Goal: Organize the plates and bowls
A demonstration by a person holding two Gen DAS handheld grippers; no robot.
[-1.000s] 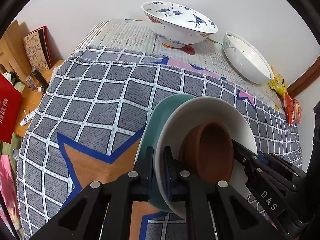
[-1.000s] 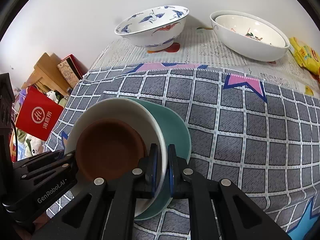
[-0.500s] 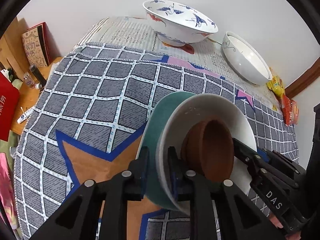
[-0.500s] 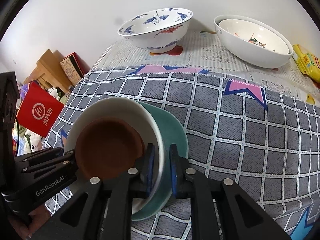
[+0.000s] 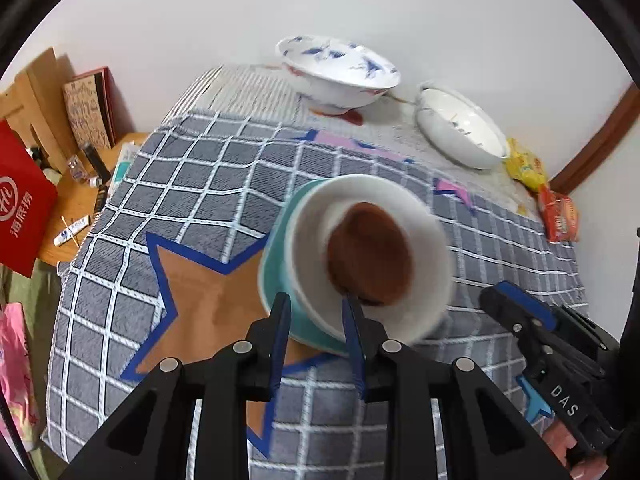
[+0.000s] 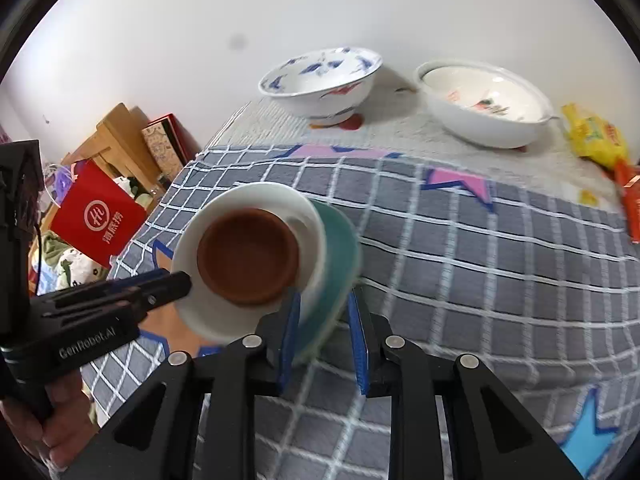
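Observation:
A stack of a teal plate (image 5: 276, 276), a white plate (image 5: 308, 216) and a small brown dish (image 5: 370, 250) rests on the checked cloth. My left gripper (image 5: 316, 316) is open, its fingers either side of the stack's near rim. My right gripper (image 6: 324, 312) is open too, straddling the teal plate's (image 6: 340, 248) rim beside the white plate (image 6: 256, 196) and brown dish (image 6: 248, 256). A crane-patterned bowl (image 5: 338, 72) and a white bowl (image 5: 460, 128) stand at the table's far end.
The checked cloth (image 5: 208, 184) covers the table. Snack packets (image 5: 558, 216) lie at the far right edge. A red bag (image 5: 20, 208), books and small items sit on a low wooden stand to the left. The wall is close behind the bowls.
Both grippers have opened and let go of the plate rims. The stack has come down onto the cloth, and both grippers have pulled back a little.

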